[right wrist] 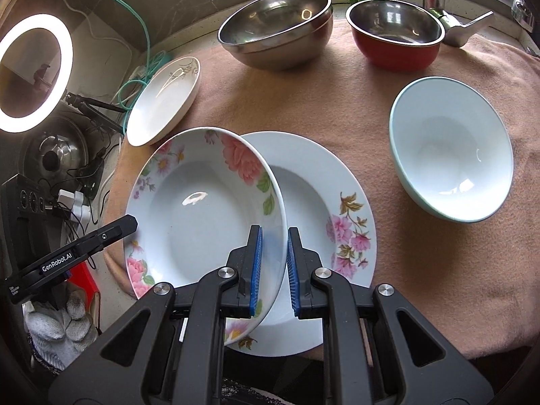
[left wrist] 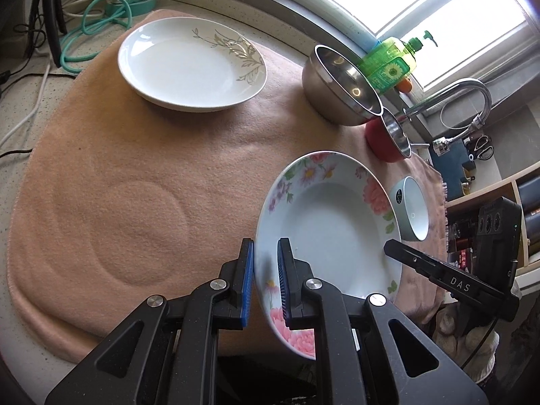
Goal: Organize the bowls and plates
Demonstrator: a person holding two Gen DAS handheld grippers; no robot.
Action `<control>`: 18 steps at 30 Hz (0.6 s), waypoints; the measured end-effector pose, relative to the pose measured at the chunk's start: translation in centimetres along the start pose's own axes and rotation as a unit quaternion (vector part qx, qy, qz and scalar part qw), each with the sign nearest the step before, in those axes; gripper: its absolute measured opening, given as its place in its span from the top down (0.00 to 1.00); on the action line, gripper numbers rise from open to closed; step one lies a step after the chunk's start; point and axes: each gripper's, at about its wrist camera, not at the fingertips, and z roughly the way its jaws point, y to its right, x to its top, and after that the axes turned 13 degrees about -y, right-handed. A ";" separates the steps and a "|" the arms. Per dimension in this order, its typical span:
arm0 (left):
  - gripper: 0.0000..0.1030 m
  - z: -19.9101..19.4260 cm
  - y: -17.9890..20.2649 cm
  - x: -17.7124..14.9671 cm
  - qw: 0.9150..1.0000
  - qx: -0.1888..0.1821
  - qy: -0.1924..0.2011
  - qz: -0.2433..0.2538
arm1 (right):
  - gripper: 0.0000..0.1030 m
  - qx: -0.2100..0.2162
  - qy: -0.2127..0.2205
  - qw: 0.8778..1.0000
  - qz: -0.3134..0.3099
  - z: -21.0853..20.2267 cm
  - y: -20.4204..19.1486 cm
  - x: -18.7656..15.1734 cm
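A white plate with pink flowers (left wrist: 324, 222) (right wrist: 202, 202) hangs tilted between both hands. My left gripper (left wrist: 265, 246) is shut on its one rim and my right gripper (right wrist: 275, 231) is shut on the opposite rim. One finger (left wrist: 438, 273) of the right gripper shows behind the plate in the left wrist view, and a finger (right wrist: 84, 246) of the left gripper shows in the right wrist view. Under the held plate lies a second floral plate (right wrist: 337, 202). A white gold-leaf plate (left wrist: 192, 64) (right wrist: 165, 101) sits further left on the pink cloth (left wrist: 135, 152).
A steel bowl (right wrist: 276, 30), a red bowl (right wrist: 395, 33) and a pale blue bowl (right wrist: 449, 148) stand on the cloth. Behind them are a soap bottle (left wrist: 391, 64) and a faucet (left wrist: 455, 101). A ring light (right wrist: 33, 71), cables (left wrist: 101, 23) and a pot lid (right wrist: 54, 155) crowd the left.
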 end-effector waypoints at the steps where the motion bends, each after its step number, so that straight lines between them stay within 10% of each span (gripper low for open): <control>1: 0.88 0.2 0.2 0.0 1.000 0.001 -0.002 0.002 | 0.86 -0.001 0.000 1.000 0.002 -0.1 0.3 -0.1; 18: 0.88 2.9 2.5 0.1 0.999 0.014 -0.026 0.018 | 0.86 -0.014 -0.011 1.000 0.017 0.6 3.1 -0.6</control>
